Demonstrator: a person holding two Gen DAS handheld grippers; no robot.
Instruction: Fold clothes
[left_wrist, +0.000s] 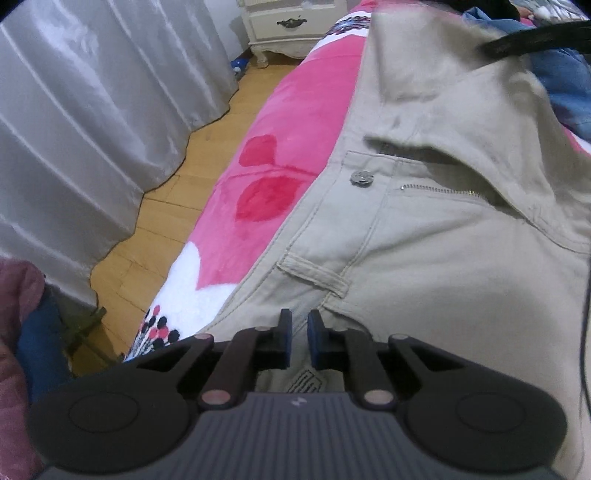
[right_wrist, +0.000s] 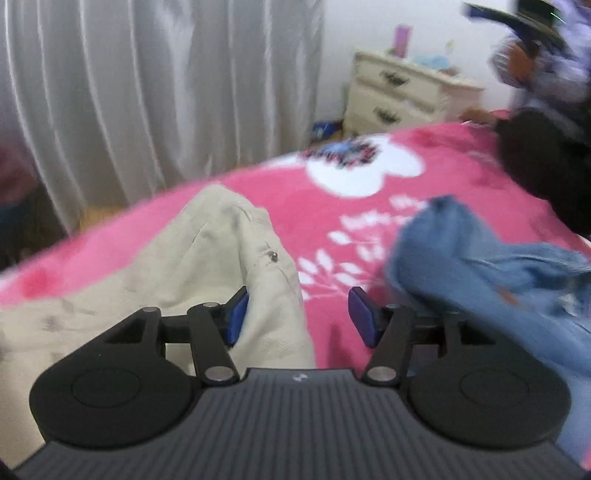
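Soft even light; right view motion-blurred, edges warped.

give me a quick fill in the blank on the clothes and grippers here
1. The beige trousers lie on a ____ blanket.
2. The right gripper has its jaws ____.
3. On the right of the trousers in the right wrist view lies a ____ denim garment.
4. The left gripper is nearly closed over the trousers' ____.

Missing words: pink; open; blue; waistband
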